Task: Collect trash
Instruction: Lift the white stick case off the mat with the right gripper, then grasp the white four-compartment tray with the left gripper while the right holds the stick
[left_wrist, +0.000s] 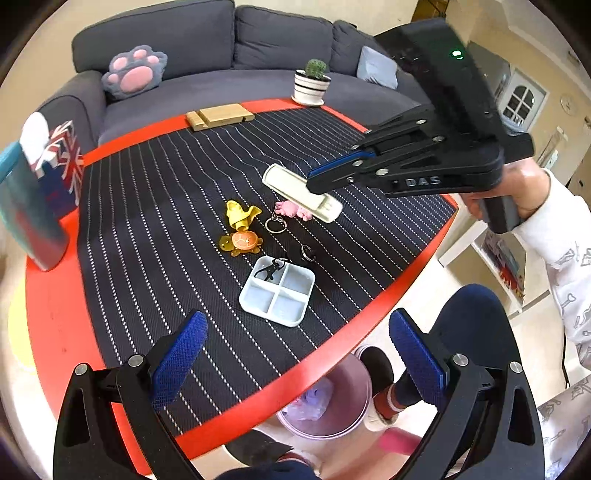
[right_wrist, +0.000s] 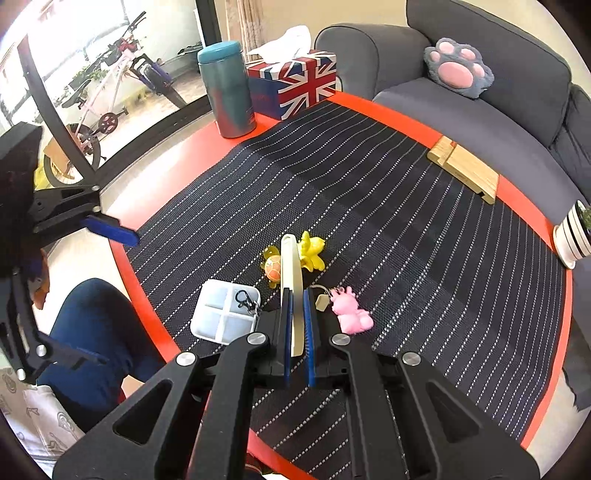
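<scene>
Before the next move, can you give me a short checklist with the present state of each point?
1. Right tongs shut on the cream lid: ok.
2. Lid lifted clear of the striped mat: ok, judged from the left wrist view.
3. Left tongs open and holding nothing: ok.
4. Pink bin below the table edge, mouth not covered: ok, a bag is inside.
5. Four-compartment tray free for its lid: not ok, a black clip hangs over one compartment.
6. Whether the lid counts as trash: cannot tell.
</scene>
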